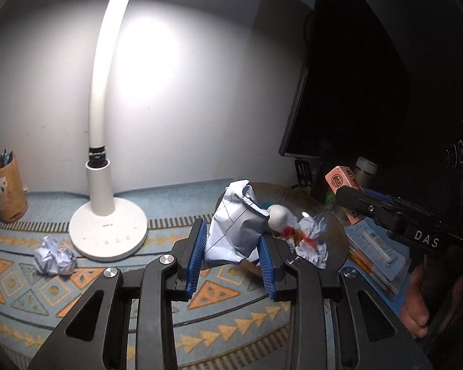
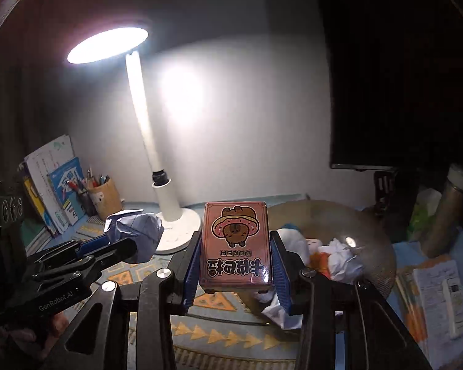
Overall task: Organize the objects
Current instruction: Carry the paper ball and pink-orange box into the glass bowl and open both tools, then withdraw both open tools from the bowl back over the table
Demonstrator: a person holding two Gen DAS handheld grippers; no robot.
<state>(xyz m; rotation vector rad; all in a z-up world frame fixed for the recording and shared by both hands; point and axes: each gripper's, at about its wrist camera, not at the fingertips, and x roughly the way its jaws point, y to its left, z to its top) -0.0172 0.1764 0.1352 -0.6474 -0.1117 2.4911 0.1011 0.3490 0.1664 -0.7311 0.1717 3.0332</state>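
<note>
Crumpled pale-blue paper wad (image 1: 236,225) sits clenched between the blue ribbed pads of the left gripper (image 1: 233,254), raised above the patterned mat (image 1: 77,277), its long axis roughly upright. At about one o'clock from it, just beyond, lies the ribbed glass dish (image 1: 330,215) already holding paper scraps; I judge that the likely drop spot. The right gripper (image 2: 236,265) grasps a pink rectangular card box (image 2: 236,243), upright, with the dish at two o'clock. Another paper ball (image 1: 55,260) lies at nine o'clock, nearer the left hand.

Both wrist cams close over desk, angled down, facing wall, shared lamp (image 1: 108,185) & dish (image 2: 339,215)
</note>
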